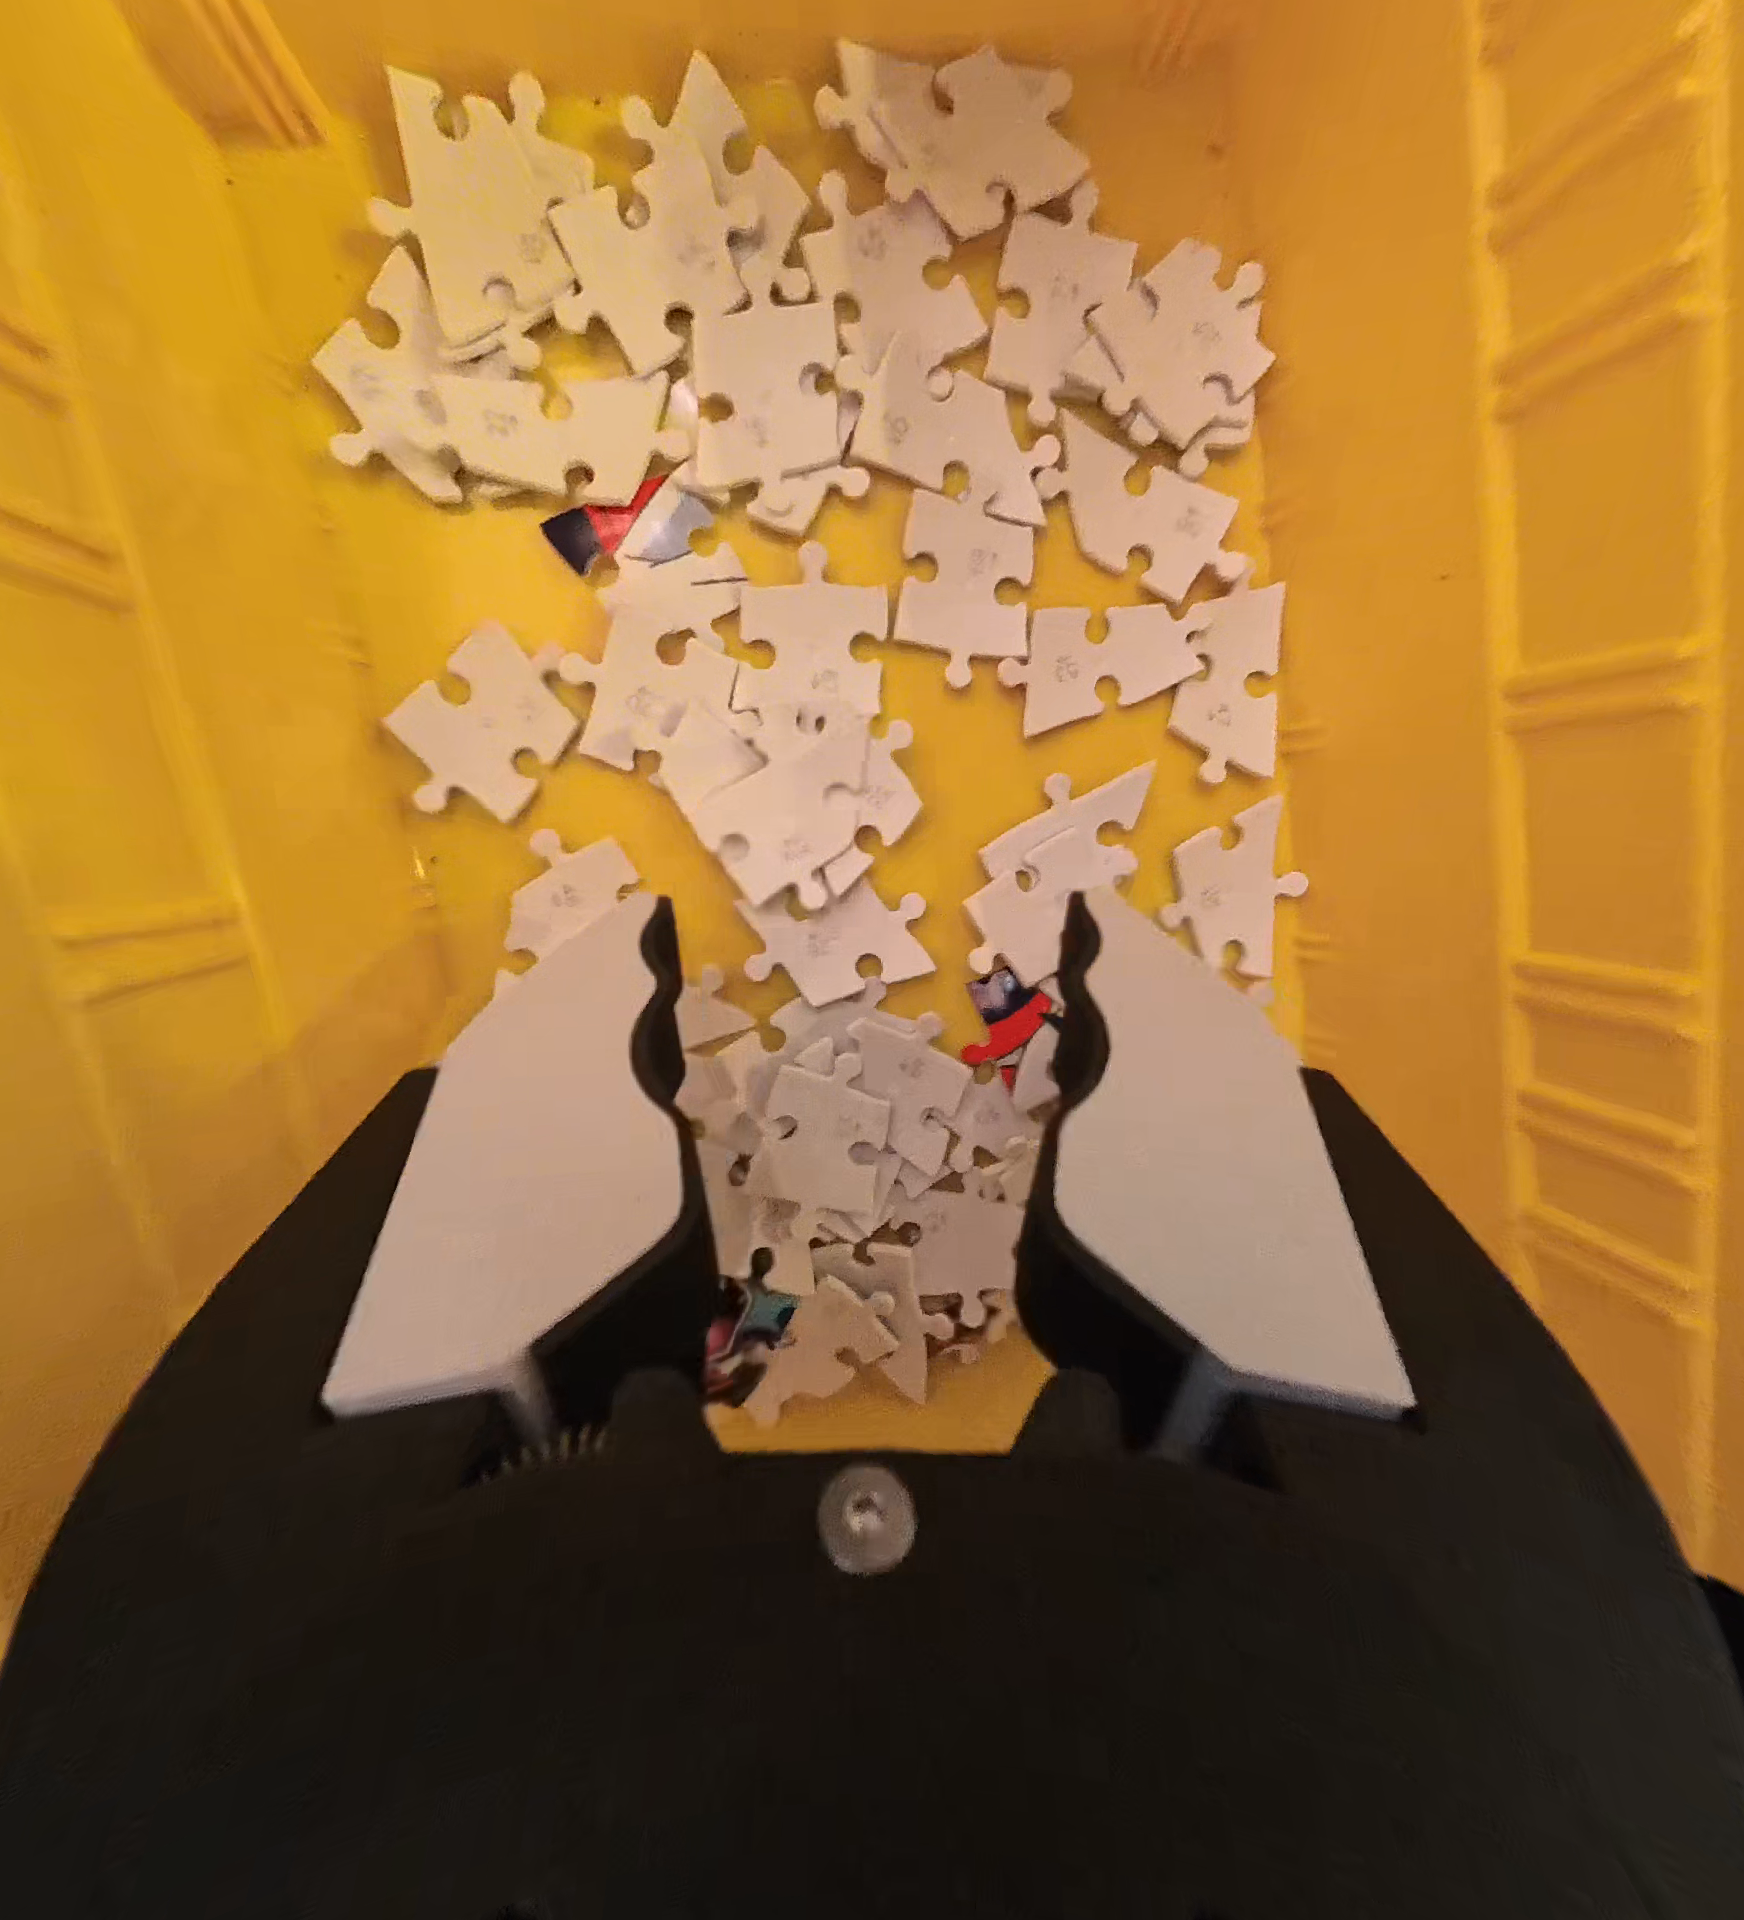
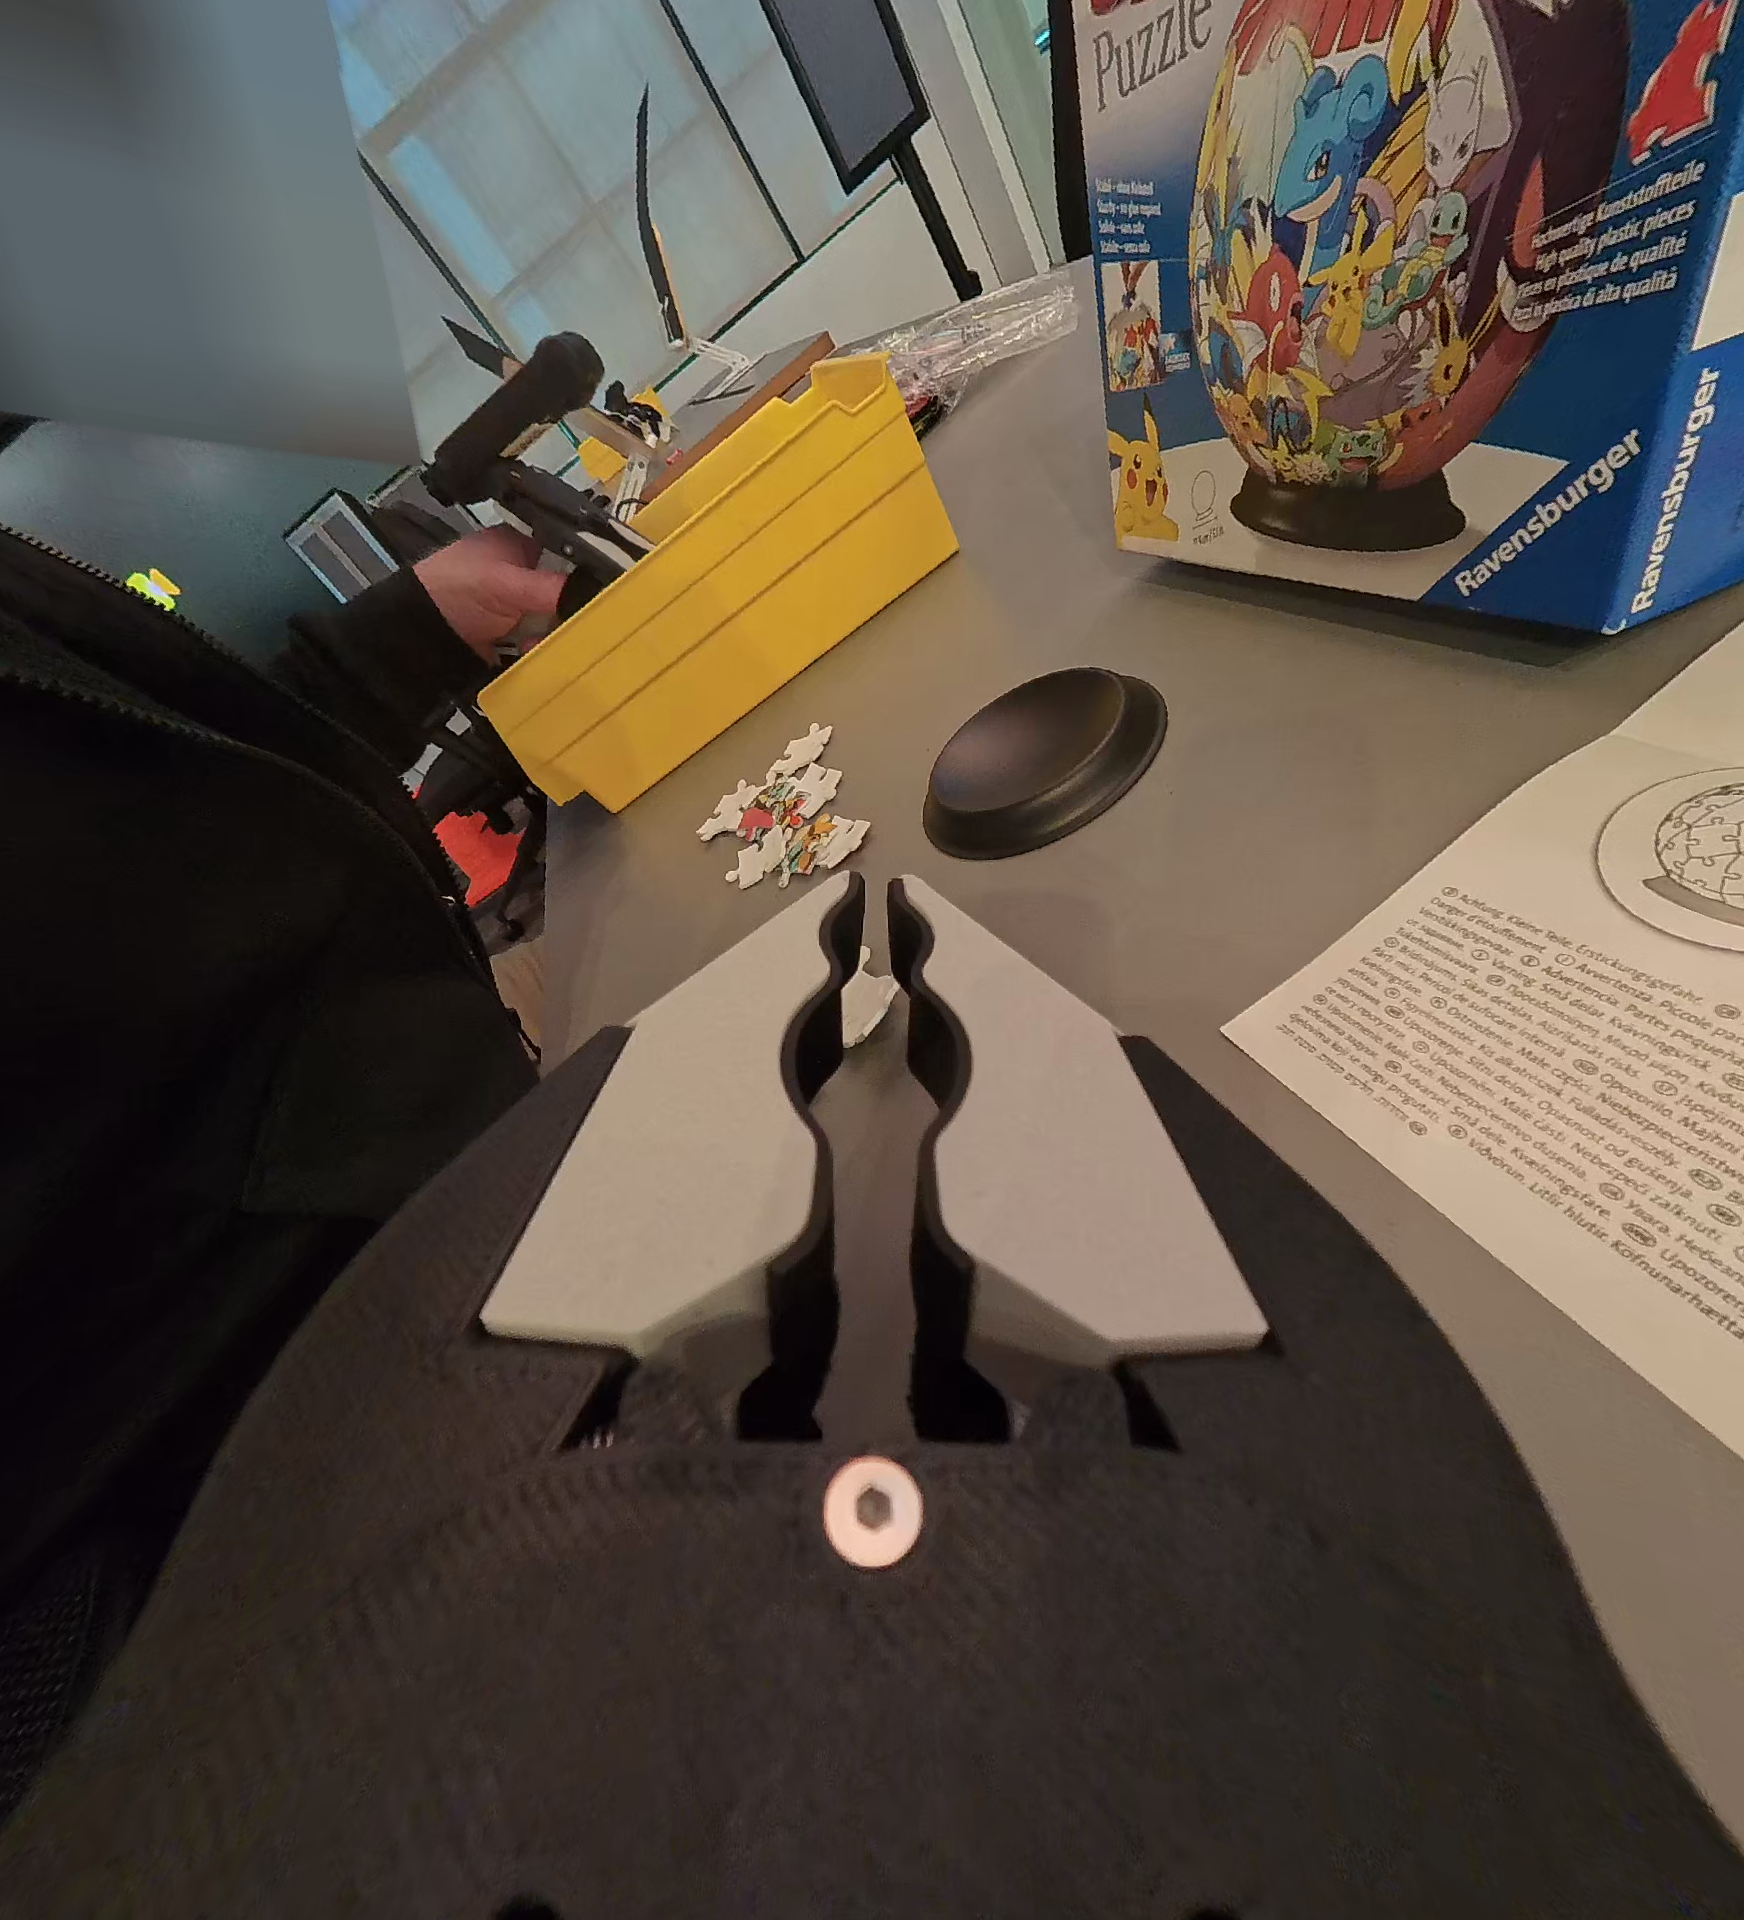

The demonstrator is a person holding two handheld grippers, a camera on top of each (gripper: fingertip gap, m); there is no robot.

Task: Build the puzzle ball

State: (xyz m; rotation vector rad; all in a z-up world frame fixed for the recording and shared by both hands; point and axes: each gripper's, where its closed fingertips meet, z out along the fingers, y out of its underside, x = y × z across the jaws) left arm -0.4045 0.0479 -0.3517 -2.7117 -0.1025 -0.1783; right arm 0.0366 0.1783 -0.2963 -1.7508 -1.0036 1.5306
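Observation:
My left gripper (image 1: 868, 904) is open, inside a yellow bin (image 1: 172, 623), low over a heap of puzzle pieces (image 1: 826, 665). Most pieces lie white side up; a few show colour (image 1: 629, 525). None is between its fingers. My right gripper (image 2: 876, 883) is shut on a small white puzzle piece (image 2: 866, 1000), held above the grey table (image 2: 1263, 727). A small joined cluster of coloured pieces (image 2: 785, 821) lies on the table just beyond its tips. The black round stand (image 2: 1044, 758) sits to the right of the cluster.
In the right wrist view the yellow bin (image 2: 743, 582) stands at the table's left, with a hand (image 2: 494, 592) holding the left gripper in it. The puzzle box (image 2: 1419, 291) stands at the back right. A printed instruction sheet (image 2: 1574, 1091) lies at the right. The tips of one gripper are about 45 cm away from the tips of the other.

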